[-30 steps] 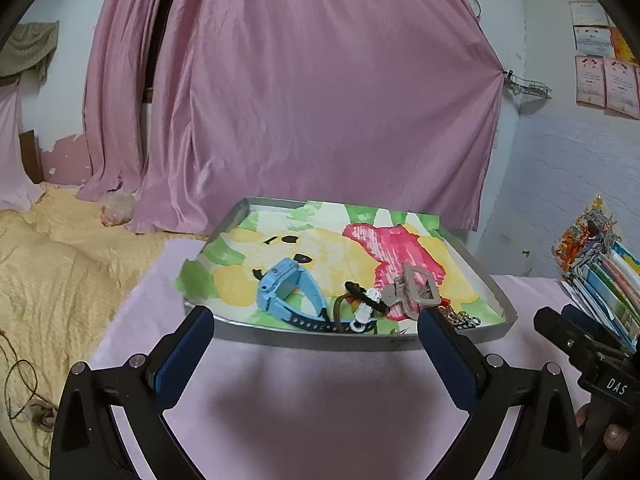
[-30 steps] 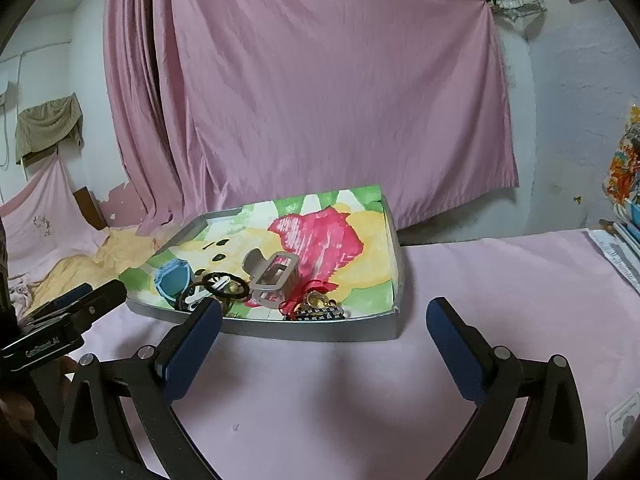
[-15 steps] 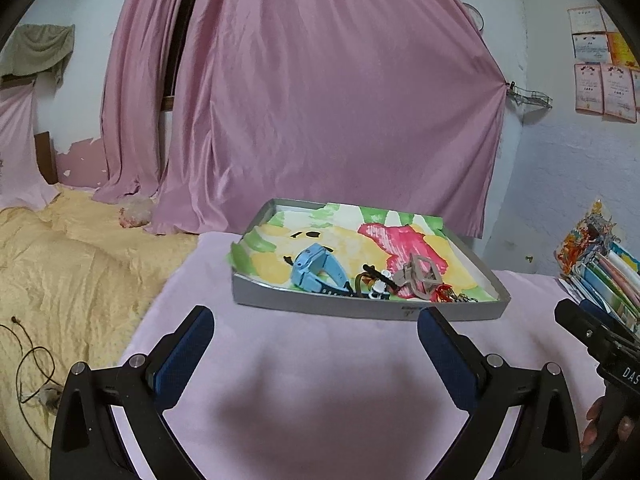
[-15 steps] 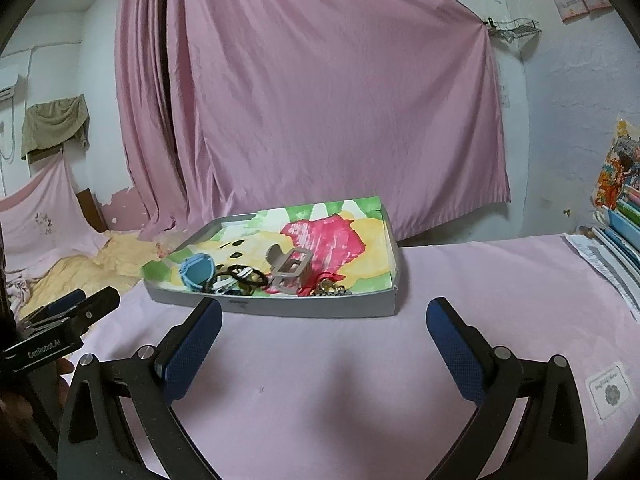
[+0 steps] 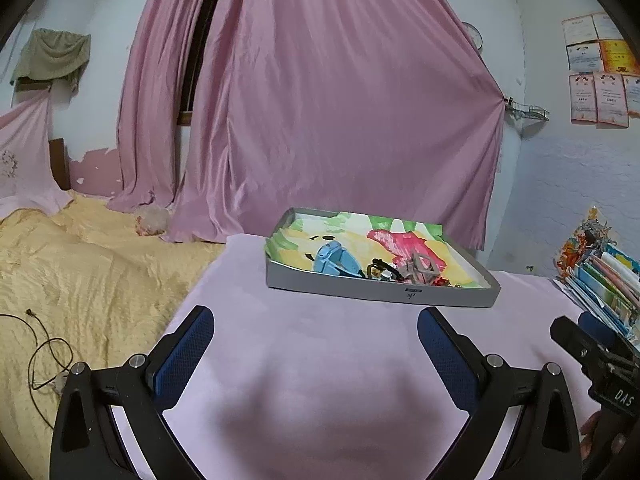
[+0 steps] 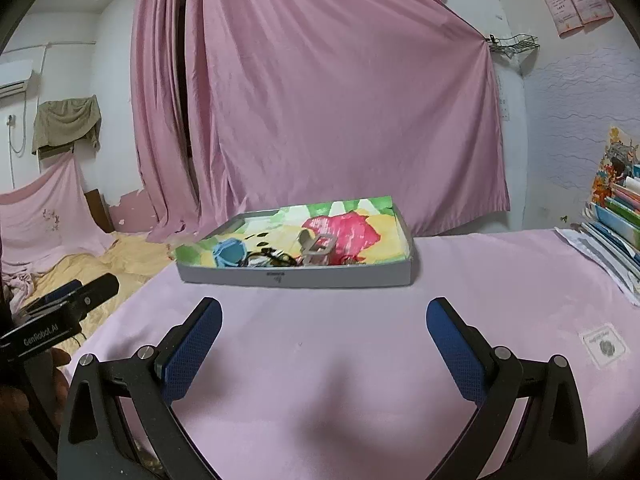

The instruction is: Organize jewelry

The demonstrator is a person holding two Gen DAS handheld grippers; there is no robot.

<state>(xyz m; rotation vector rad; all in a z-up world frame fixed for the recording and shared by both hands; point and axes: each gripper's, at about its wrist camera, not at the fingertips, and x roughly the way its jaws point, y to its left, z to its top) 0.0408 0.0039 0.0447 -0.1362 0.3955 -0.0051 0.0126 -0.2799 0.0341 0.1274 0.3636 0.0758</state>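
Left gripper (image 5: 316, 332) and right gripper (image 6: 324, 324): both spread, empty, over bare pink tabletop (image 6: 360, 340). Nothing between them and tray (image 6: 296, 278) mid-tabletop. Jewelry (image 6: 280, 258) heaped at tray's near wall; blue piece (image 5: 334, 262) leftmost. Books (image 5: 604, 280) far right. Sticker (image 6: 604, 346): right view only.

I'm in a home bedroom: pink curtains (image 5: 340, 120) ahead, a yellow-covered bed (image 5: 80, 272) to my left, certificates (image 5: 600, 72) pinned upper right.

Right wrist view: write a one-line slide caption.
Open right tool faces a grey tray holding a blue watch, grey hair claw and small jewelry on pink cloth.
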